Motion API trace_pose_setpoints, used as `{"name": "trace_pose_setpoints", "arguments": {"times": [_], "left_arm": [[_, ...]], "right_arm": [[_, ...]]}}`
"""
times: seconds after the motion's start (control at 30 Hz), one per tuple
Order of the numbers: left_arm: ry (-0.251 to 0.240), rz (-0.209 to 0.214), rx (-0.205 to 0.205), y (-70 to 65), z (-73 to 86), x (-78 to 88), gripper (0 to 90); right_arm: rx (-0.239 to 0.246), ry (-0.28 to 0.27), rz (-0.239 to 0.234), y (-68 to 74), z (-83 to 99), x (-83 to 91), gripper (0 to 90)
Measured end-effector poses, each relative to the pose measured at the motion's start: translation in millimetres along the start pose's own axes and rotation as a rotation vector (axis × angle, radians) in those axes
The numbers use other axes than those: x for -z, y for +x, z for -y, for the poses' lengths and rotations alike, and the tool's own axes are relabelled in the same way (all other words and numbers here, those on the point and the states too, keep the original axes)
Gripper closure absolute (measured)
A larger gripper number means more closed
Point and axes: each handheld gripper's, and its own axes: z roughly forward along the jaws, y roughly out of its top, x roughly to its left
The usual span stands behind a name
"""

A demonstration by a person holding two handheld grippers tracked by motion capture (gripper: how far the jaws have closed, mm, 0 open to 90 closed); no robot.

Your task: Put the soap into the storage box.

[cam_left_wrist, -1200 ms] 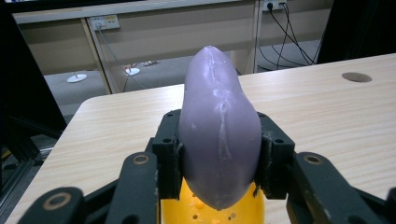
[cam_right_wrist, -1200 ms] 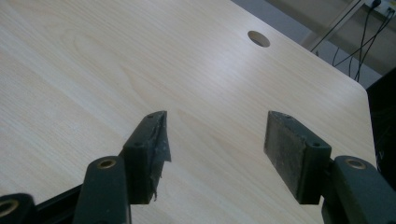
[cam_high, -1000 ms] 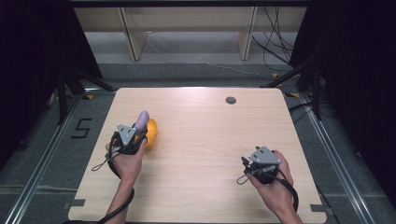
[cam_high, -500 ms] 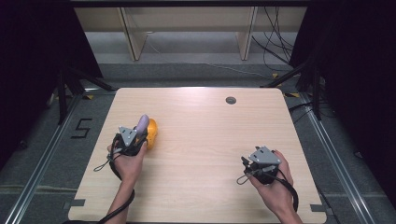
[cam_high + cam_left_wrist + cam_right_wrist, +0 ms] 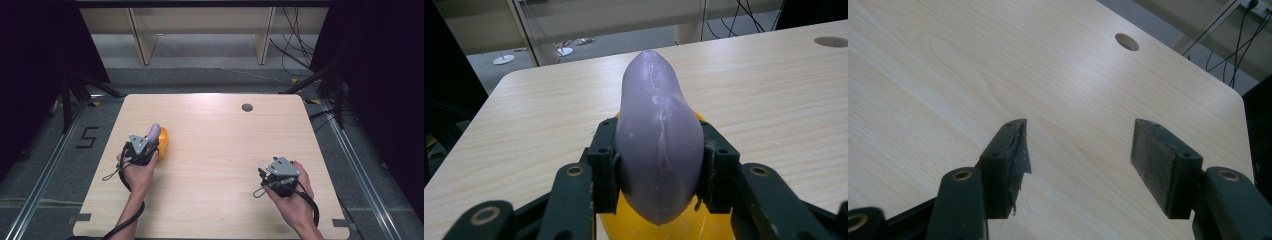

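A pale purple, egg-shaped object [image 5: 658, 135] is clamped between the two black jaws of my left gripper [image 5: 659, 165]. It sits over a yellow-orange rounded object [image 5: 674, 227] that lies on the wooden table. In the high view the left gripper [image 5: 142, 146] is at the table's left, with the purple object [image 5: 154, 132] poking forward and the orange object [image 5: 163, 143] beside it. My right gripper [image 5: 1078, 160] stands open above bare wood. In the high view the right gripper [image 5: 279, 175] is near the front right of the table.
The light wooden table [image 5: 215, 130] has a round cable hole [image 5: 247, 107] near its far edge, also seen as the hole [image 5: 1126, 41] in the right gripper view. Shelf legs and cables lie on the floor beyond. Dark curtains flank both sides.
My left gripper, with the purple object in it, has drawn back slightly toward the person. The right gripper has stayed put.
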Motion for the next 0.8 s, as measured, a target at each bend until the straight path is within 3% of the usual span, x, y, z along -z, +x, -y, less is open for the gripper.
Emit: {"name": "trace_pose_setpoints", "arguments": {"times": [0.6, 0.8], "left_arm": [[0.053, 0.013, -0.005, -1.6, 1.5, -7.9, 58.6], [0.064, 0.017, -0.003, -2.0, 2.3, -10.4, 58.5]], "right_arm": [[0.006, -0.005, 0.010, -0.1, -0.2, 0.2, 40.4], [0.001, -0.007, -0.021, 2.2, -1.4, 0.4, 40.4]]}}
